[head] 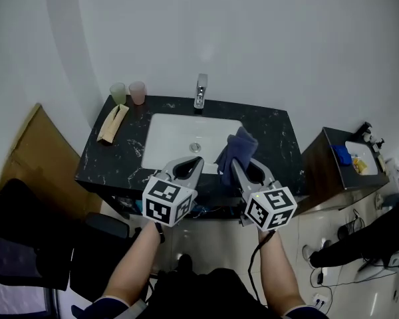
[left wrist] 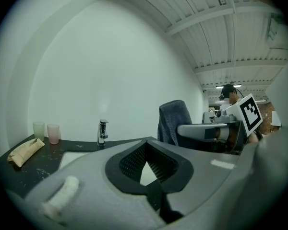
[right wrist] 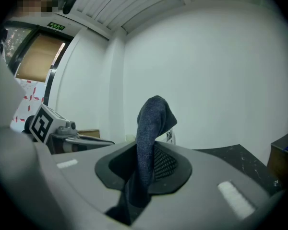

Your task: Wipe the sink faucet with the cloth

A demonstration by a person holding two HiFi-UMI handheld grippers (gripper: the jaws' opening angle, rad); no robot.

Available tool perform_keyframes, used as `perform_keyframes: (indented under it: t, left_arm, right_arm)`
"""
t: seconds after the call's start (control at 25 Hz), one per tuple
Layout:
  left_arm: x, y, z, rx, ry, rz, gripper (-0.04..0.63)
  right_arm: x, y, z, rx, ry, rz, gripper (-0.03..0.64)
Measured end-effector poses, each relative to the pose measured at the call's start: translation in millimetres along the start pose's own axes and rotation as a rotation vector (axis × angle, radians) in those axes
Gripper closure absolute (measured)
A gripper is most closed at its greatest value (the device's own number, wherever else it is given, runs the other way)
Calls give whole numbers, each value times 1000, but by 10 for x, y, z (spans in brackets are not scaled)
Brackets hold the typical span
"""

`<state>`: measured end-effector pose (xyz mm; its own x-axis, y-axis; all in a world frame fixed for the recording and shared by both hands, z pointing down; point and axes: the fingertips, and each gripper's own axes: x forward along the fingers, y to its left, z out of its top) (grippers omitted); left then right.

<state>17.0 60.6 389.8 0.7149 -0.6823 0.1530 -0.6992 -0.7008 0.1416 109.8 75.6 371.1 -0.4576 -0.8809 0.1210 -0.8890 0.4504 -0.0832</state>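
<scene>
Cloth (right wrist: 152, 121) pinched upright in right gripper (head: 237, 165) jaws | left gripper (head: 197, 162) jaws pressed together, empty

cloth (head: 239, 148): dark blue, bunched, stands up from right gripper (head: 243, 167) jaws, which are clamped on its lower end; over sink's front right rim
faucet (head: 200, 90): chrome, upright, behind sink at centre, apart from cloth
sink (head: 173, 145): white rectangular basin in black marbled counter (head: 279, 138)
</scene>
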Motion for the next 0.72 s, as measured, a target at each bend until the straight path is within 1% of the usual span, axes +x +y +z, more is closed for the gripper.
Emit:
perform_keyframes:
  t: [0.16,0.32,0.52,0.72]
  left_arm:
    - [114,125,0,0,11,-9,595]
    - [233,287,-30,3,21,-6,595]
    - [407,500,-5,7,25,18,595]
    - [667,747,20,21,40,52,595]
  right_arm:
    - [141,-105,-25,11,12,-18,549]
    - [329,-171,-53,13,19,-16,549]
    - [617,-290,-110,19,36,13,549]
    - [1005,-457,-93,32,17,60,549]
